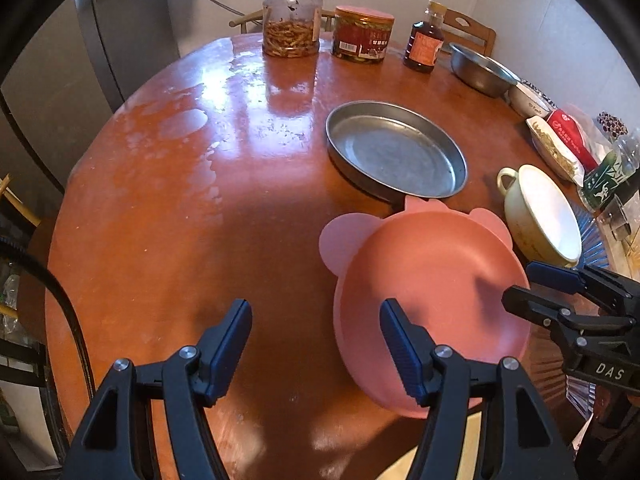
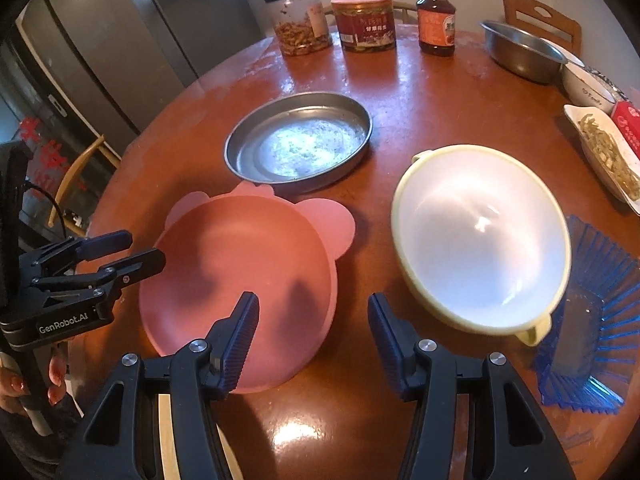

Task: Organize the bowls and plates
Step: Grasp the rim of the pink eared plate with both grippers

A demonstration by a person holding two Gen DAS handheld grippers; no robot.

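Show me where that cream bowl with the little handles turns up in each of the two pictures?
Left wrist view: the cream bowl sits at the right edge, just right of the pink plate.
Right wrist view: it is large, right of centre, resting partly on the blue ribbed dish.
Shared landmark: the round metal pan lies beyond the pink plate in both views, left of the bowl.

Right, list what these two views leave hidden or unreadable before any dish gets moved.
- Pink plate: near rim hidden behind the left gripper finger in the left wrist view.
- Blue ribbed dish: partly covered by the cream bowl in the right wrist view; contents unclear.
- Red-lidded jar label: too small to read.
- White bowl at far right: partly hidden behind the steel bowl.
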